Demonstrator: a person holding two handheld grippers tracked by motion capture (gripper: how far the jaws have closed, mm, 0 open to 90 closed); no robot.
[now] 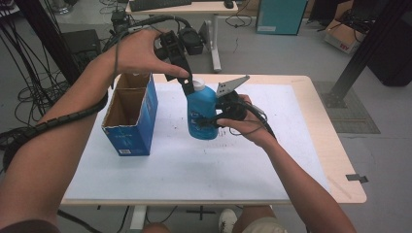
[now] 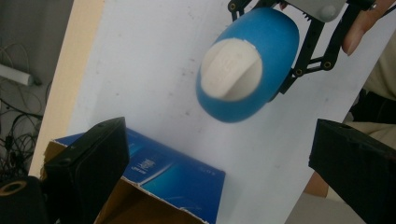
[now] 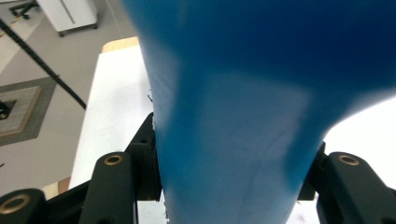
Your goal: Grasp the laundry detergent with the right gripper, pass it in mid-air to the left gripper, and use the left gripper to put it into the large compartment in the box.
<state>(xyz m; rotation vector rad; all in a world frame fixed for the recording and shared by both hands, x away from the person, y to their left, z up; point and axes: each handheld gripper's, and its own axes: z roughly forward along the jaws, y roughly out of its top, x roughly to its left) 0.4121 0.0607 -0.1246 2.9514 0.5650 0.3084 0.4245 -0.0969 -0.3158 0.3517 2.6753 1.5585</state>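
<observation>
Bottle (image 1: 202, 112) upright above desk (image 1: 311, 82), beside box (image 1: 130, 116) | right gripper (image 1: 212, 120) fingers pinching its body | left gripper (image 1: 188, 86) fingers spread, directly over white cap (image 2: 231, 70), nearer it | long axis vertical

Grey floor (image 1: 272, 48), wooden desk (image 1: 194, 8), tangled cables (image 1: 29, 92)
</observation>
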